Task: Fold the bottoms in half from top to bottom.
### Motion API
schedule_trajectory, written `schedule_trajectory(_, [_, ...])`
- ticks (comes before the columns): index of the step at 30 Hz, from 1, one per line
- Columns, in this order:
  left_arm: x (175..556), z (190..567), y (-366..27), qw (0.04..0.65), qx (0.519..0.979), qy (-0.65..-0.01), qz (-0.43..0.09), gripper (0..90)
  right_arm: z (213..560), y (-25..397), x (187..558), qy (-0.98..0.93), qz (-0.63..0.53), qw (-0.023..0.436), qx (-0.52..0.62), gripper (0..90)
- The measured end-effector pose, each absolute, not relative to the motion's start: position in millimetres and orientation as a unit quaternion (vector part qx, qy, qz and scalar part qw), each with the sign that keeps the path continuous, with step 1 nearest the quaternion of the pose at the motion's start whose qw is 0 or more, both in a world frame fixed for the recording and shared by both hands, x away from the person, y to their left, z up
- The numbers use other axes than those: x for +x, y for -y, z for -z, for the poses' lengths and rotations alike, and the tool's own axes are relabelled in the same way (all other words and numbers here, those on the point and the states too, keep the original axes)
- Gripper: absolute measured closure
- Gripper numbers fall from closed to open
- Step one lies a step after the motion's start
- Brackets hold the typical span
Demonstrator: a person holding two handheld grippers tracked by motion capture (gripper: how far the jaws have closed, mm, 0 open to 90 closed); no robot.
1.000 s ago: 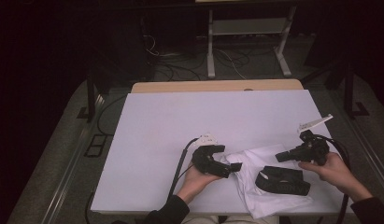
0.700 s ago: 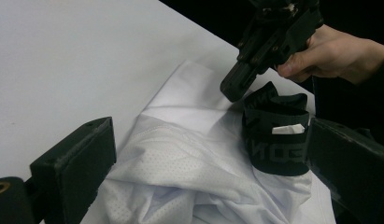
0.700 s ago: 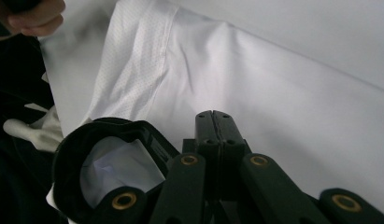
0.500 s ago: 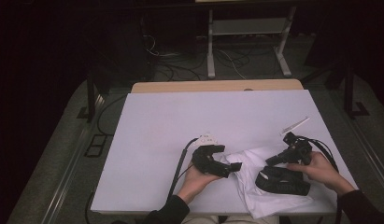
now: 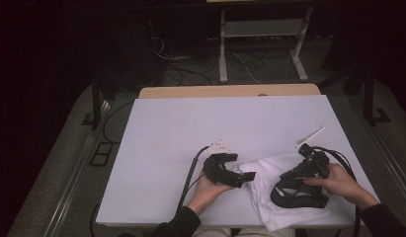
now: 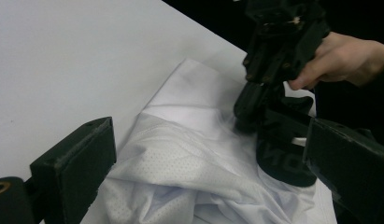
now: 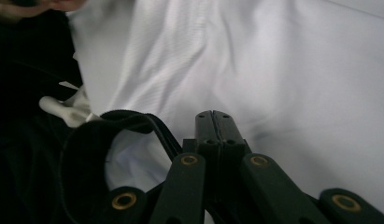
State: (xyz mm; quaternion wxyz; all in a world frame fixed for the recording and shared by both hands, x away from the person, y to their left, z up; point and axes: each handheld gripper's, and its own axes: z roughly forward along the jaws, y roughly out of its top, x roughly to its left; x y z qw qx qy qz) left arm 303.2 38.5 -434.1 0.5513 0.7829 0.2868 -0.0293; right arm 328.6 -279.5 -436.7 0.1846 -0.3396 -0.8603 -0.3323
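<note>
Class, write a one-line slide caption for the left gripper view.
Open left tongs frame a crumpled white shirt while the right tongs press on it beside a black band.

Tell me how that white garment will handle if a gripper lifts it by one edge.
The white garment will probably flop and drape, since it already lies in soft folds. Its thin mesh looks light, so it may slide over the smooth table when pushed. The black waistband could hang lower, being thicker. The left gripper stands open over it.

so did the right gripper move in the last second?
Yes. The right gripper has come down and left from near the white tag, onto the white garment.
</note>
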Motion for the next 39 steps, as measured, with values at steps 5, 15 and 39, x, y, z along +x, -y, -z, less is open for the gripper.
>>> schedule_trajectory(5, [303.9,434.8,-37.9,0.553,0.78,-0.291,0.031,1.8,427.7,281.9,311.1,0.86,0.348,0.185,-0.325,88.5])
schedule_trajectory(15, [305.6,436.9,-36.3,0.551,0.779,-0.297,0.033,1.8,426.4,291.9,278.4,0.849,0.381,0.19,-0.314,88.4])
schedule_trajectory(39, [307.4,438.5,-34.7,0.548,0.779,-0.304,0.031,1.8,451.5,288.9,249.7,0.867,0.345,0.207,-0.294,88.5])
